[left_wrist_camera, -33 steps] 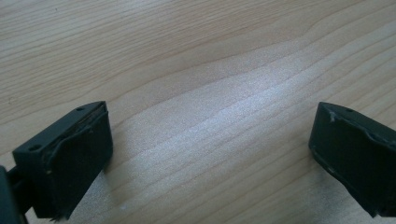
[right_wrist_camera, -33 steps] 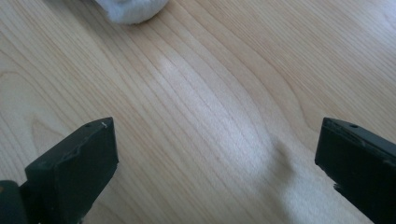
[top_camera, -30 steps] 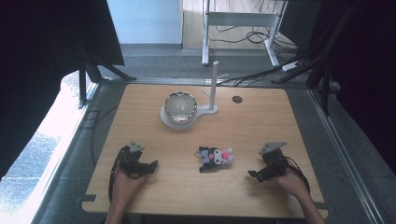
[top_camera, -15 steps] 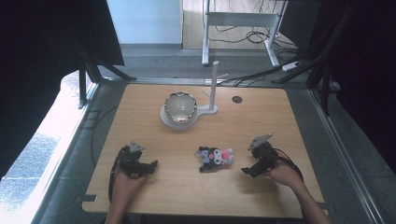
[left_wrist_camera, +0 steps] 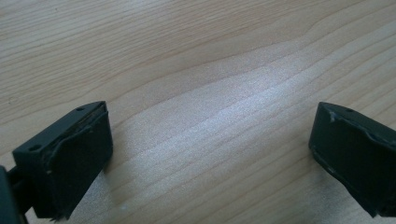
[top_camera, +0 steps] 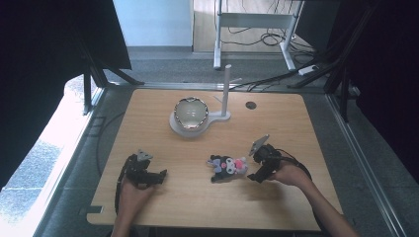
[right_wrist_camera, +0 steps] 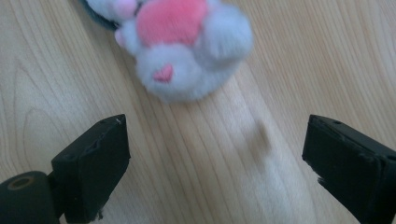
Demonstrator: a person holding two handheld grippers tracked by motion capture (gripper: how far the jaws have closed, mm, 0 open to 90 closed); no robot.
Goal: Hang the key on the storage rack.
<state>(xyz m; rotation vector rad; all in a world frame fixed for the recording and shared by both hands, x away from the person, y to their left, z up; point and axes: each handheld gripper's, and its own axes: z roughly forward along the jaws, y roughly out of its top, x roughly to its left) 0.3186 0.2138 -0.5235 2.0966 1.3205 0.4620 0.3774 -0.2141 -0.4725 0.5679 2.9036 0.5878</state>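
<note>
Right of centre in the high view, the right gripper (top_camera: pixel 258 170), jaws wide and just closing on nothing, nears the plush toy (top_camera: pixel 227 167); the left gripper (top_camera: pixel 155 176) gapes over bare table (top_camera: pixel 197 197).

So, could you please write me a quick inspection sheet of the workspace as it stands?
Surface: wooden table, a dark round spot near the far edge.
Job's things: plush toy lying just ahead of the right gripper, not yet between its jaws.
Clutter: shiny bowl on a white stand with a post.
Grippers: right jaws open, have just been closing; left gripper open over bare wood.
Cables: one trails from the right gripper; more on the floor.
Surroundings: dark curtains either side.
</note>
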